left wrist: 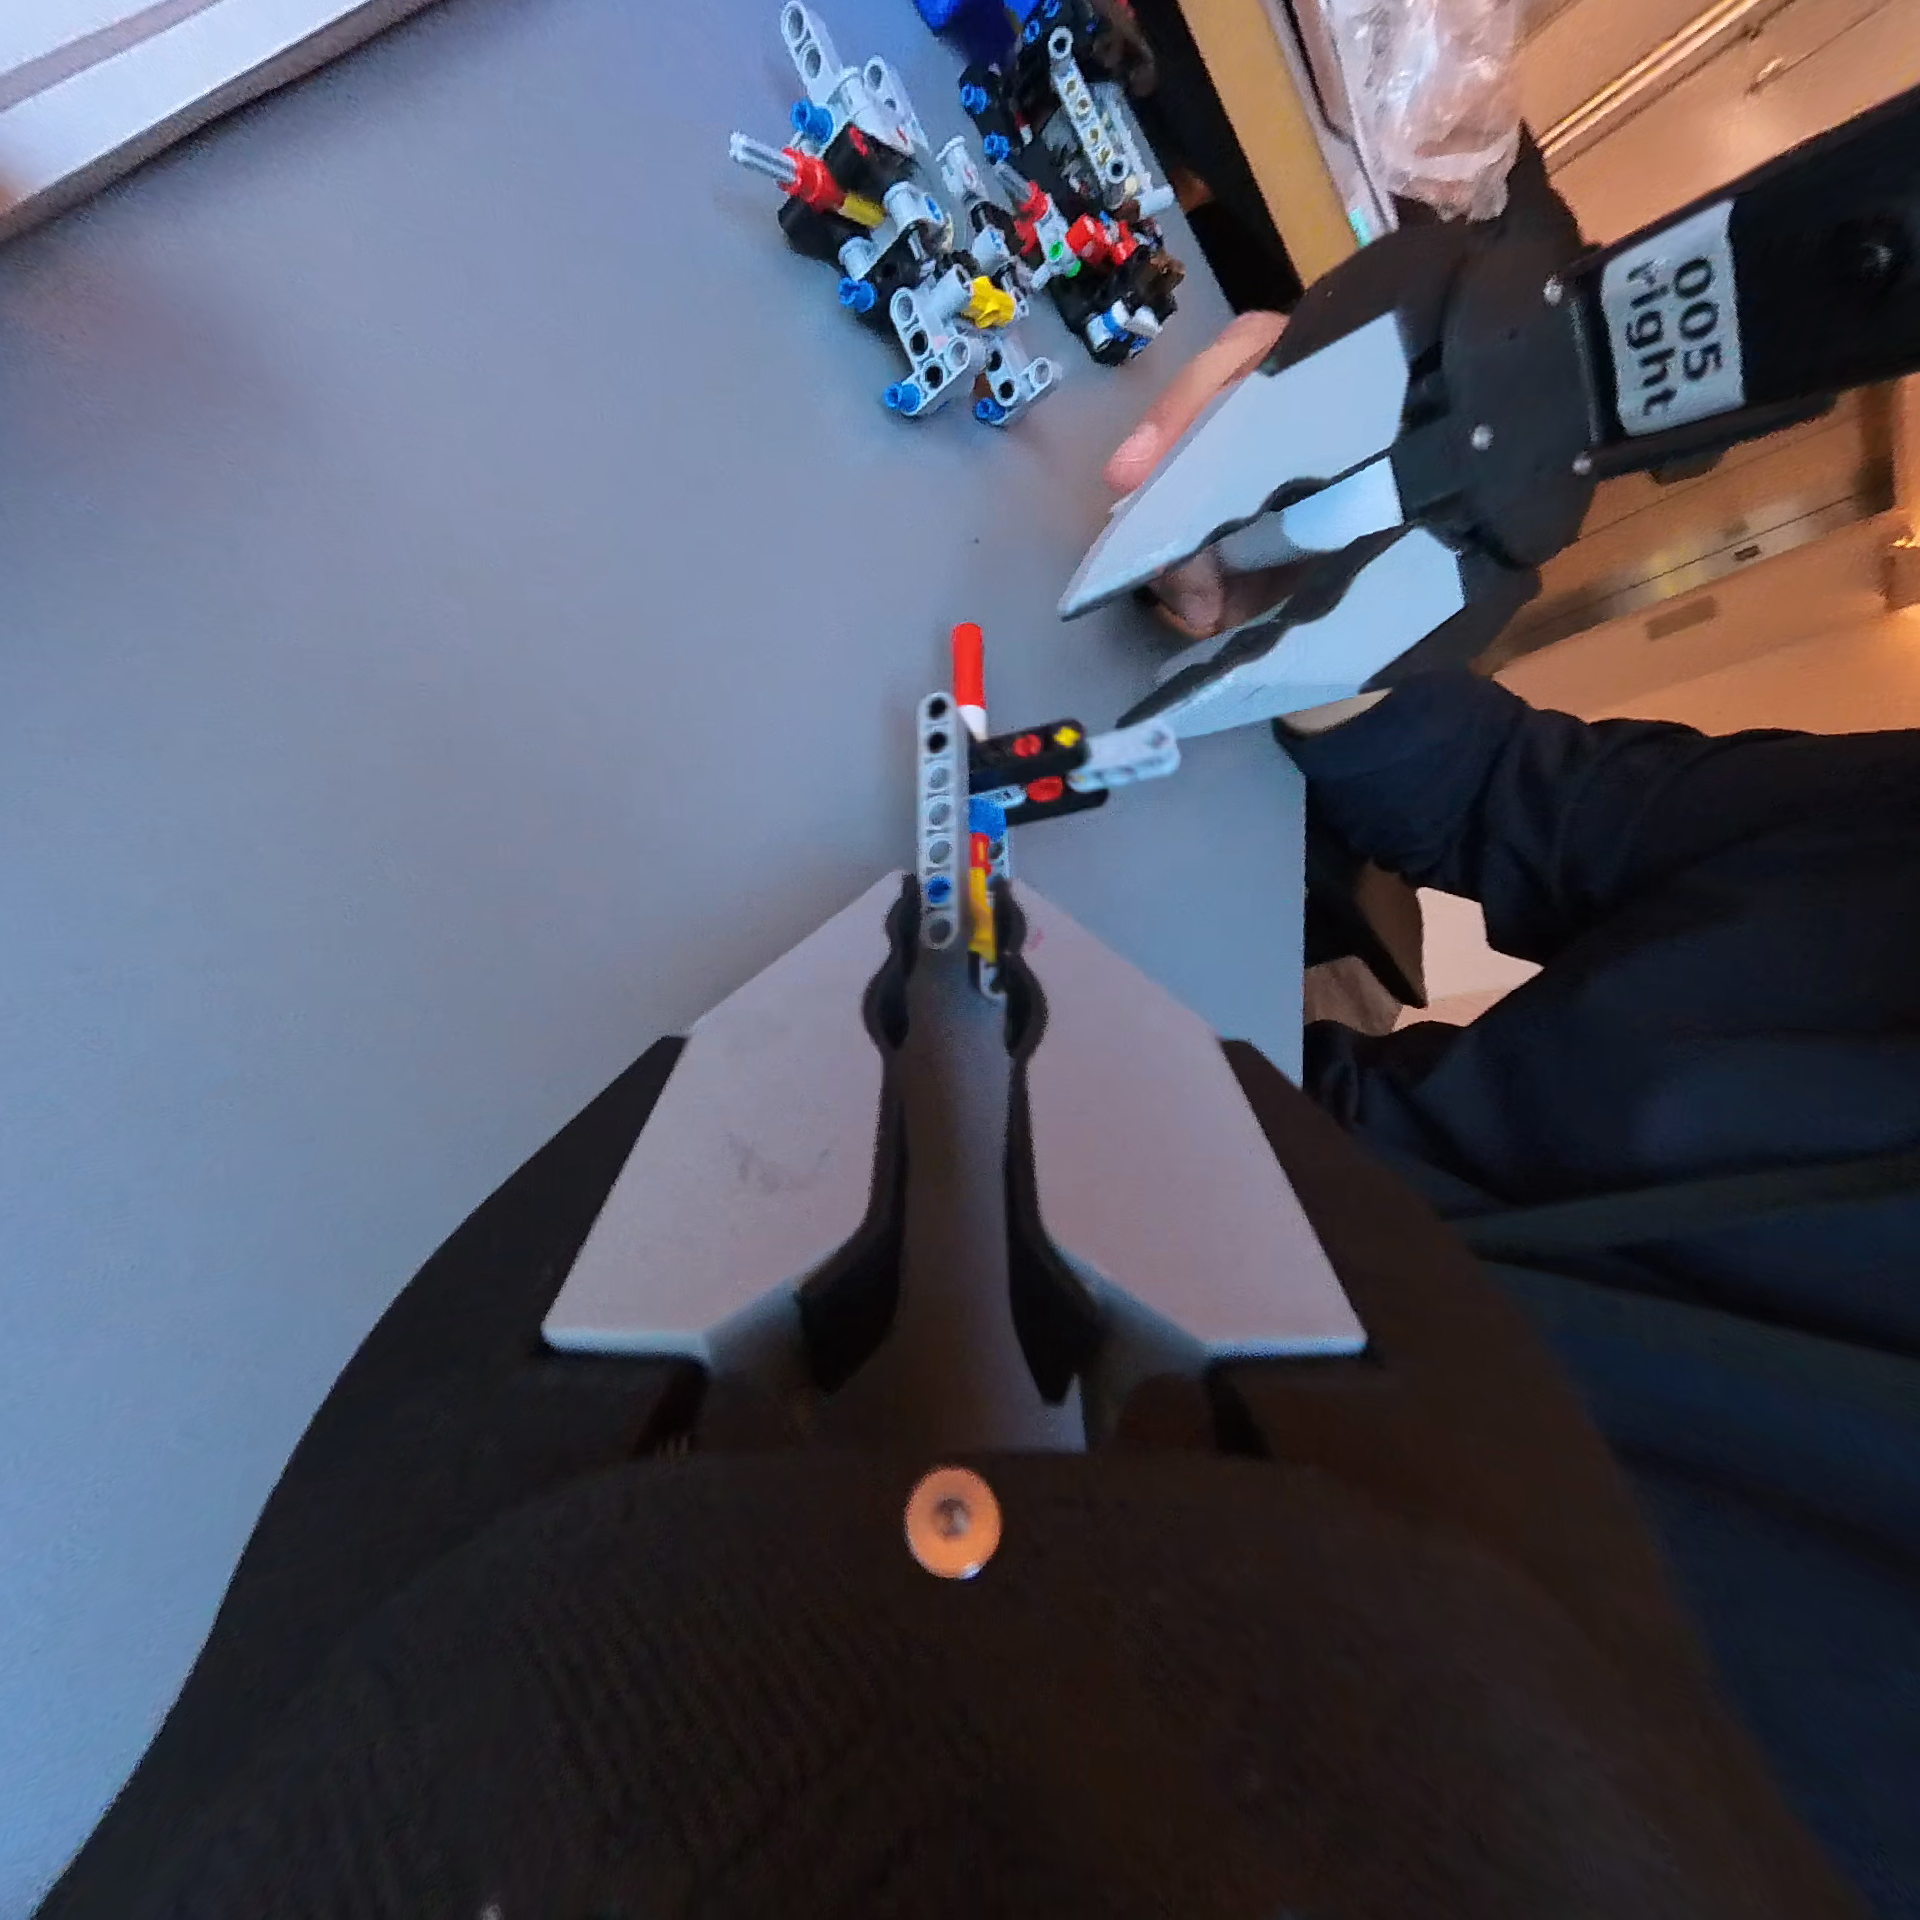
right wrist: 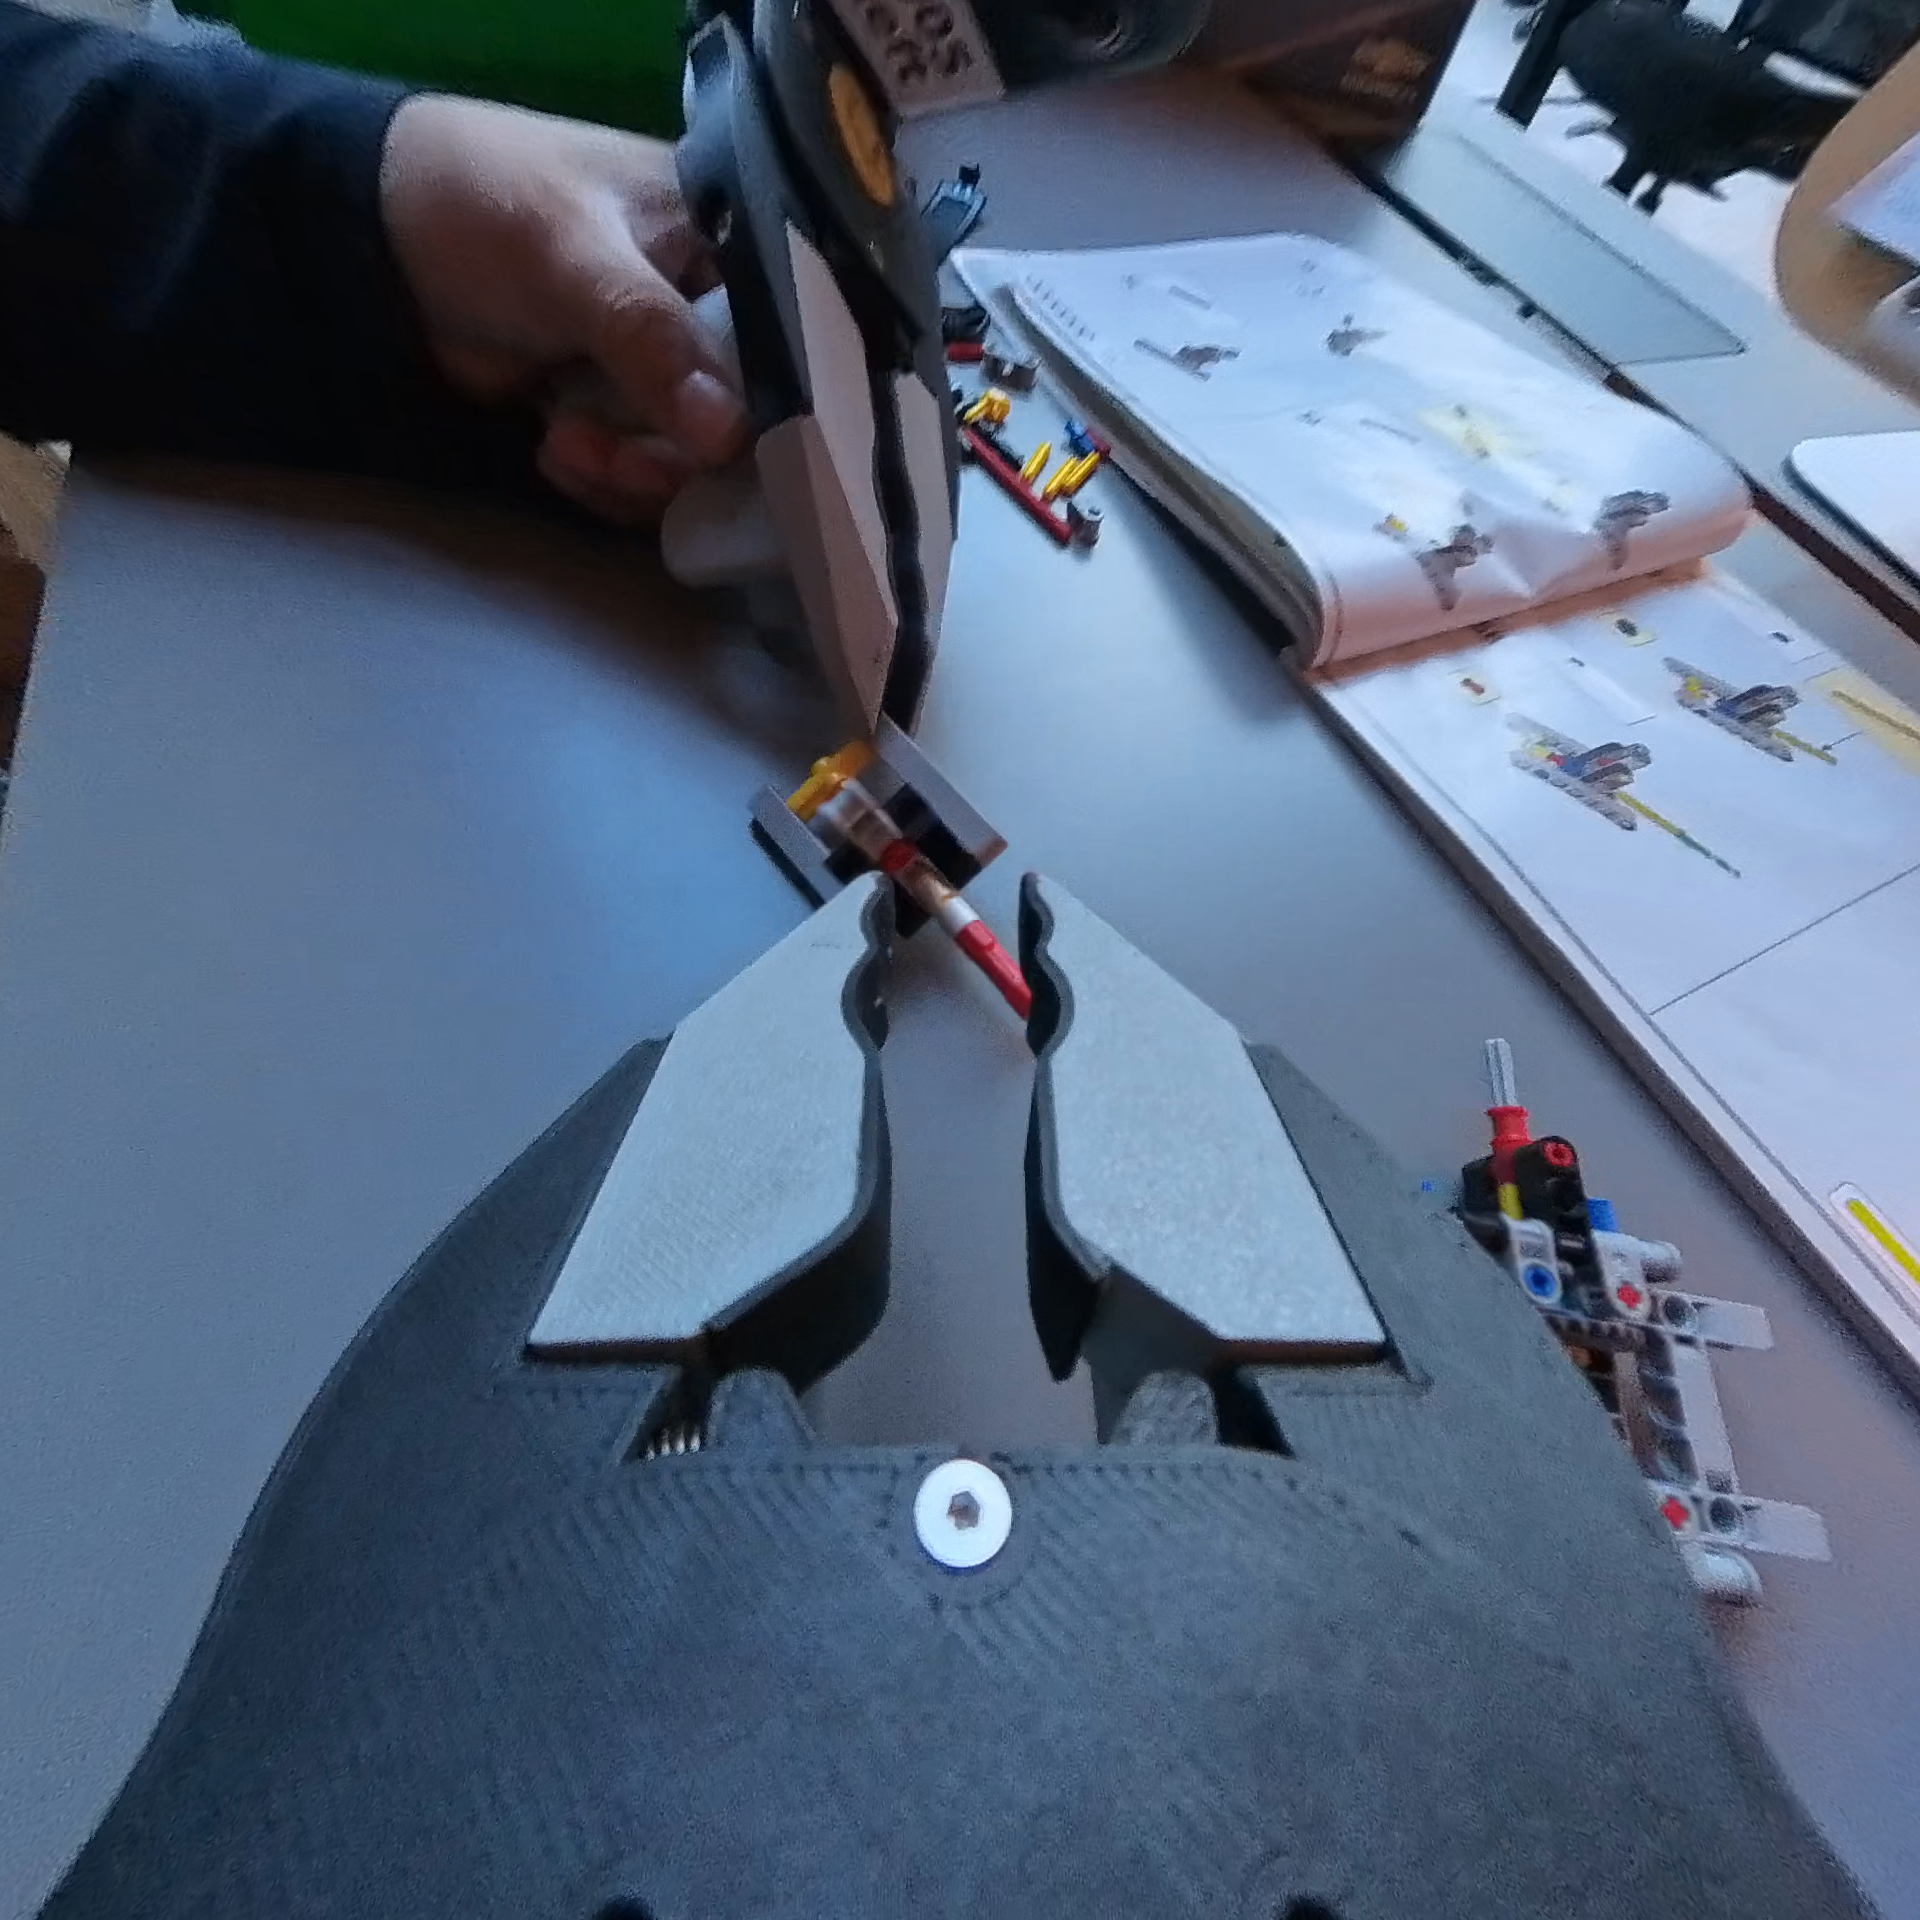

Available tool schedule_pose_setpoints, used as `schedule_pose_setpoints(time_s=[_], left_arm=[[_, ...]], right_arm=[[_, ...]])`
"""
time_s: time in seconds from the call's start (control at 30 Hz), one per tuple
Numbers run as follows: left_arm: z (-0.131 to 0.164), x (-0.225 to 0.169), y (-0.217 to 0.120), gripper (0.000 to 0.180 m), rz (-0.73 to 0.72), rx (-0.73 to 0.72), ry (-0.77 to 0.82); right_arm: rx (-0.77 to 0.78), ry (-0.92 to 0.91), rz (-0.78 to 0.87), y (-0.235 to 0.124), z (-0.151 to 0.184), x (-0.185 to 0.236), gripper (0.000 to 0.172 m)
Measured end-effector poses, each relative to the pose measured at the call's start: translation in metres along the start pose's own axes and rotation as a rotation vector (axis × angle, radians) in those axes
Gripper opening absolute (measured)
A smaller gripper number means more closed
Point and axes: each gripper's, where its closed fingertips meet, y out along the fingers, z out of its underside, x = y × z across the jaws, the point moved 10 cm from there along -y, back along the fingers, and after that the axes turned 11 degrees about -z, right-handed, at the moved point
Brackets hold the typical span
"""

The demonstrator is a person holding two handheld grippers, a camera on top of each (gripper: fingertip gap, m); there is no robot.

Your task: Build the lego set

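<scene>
The left claw [left wrist: 961,935] is clamped on a small grey, black and yellow toy-brick assembly [left wrist: 971,810] just above the grey counter [left wrist: 416,727], while the right claw [right wrist: 956,935] stands apart around its red axle tip [right wrist: 992,961], pads not pressing.

A broad grey bench [left wrist: 416,623] fills most of the room in front of me, its matte top catching a cool bluish light. Beyond its far edge runs a pale ledge or sill [left wrist: 156,94], whitish with a darker stripe. Off to one side the space opens into a warmly lit area [left wrist: 1714,104] (amber ceiling strips, cream walls). A second grey surface [right wrist: 1558,208] adjoins the bench.
</scene>
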Motion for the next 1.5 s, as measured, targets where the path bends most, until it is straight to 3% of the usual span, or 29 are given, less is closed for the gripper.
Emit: schedule_pose_setpoints(time_s=[0.03, 0.17, 0.23, 0.53, 0.67, 0.77, 0.87, 1.13, 1.23, 1.33, 1.4, 1.5], left_arm=[[0.0, 0.0, 0.001, 0.022, -0.013, 0.007, 0.014], [-0.001, 0.0, -0.006, 0.029, -0.134, -0.016, 0.148], [-0.001, -0.001, -0.01, 0.041, -0.169, -0.029, 0.21], [0.005, -0.024, 0.003, 0.074, -0.162, 0.004, 0.378], [0.006, -0.03, 0.011, 0.062, -0.245, -0.003, 0.42], [0.007, -0.032, 0.014, 0.039, -0.372, -0.006, 0.513], [0.01, -0.036, 0.016, 0.039, -0.398, 0.001, 0.585], [0.01, -0.033, 0.013, 0.039, -0.359, 0.006, 0.572], [0.007, -0.036, 0.019, 0.039, -0.41, -0.037, 0.452], [0.007, -0.042, 0.024, 0.047, -0.307, -0.071, 0.224], [0.007, -0.039, 0.021, 0.051, -0.229, -0.077, 0.131], [0.013, -0.04, 0.015, 0.029, -0.055, -0.032, 0.131]], right_arm=[[0.018, -0.005, -0.001, 0.002, 0.001, 0.001, 0.02], [0.087, -0.013, 0.021, 0.008, 0.003, 0.001, 0.018], [0.113, -0.009, 0.029, 0.01, 0.004, 0.001, 0.018], [0.131, 0.08, 0.035, 0.01, 0.006, -0.008, 0.027], [0.175, 0.049, -0.001, 0.015, 0.007, -0.004, 0.031], [0.23, 0.012, -0.022, 0.022, 0.009, 0.001, 0.029], [0.233, -0.041, -0.037, 0.024, 0.008, 0.007, 0.024], [0.128, -0.163, -0.025, 0.018, 0.001, 0.02, 0.02], [0.126, -0.185, 0.017, 0.02, 0.0, 0.022, 0.014], [0.179, -0.147, 0.101, 0.022, 0.002, 0.016, 0.015], [0.202, -0.109, 0.169, 0.02, 0.005, 0.012, 0.026], [0.25, -0.07, 0.246, 0.014, 0.012, 0.009, 0.026]])
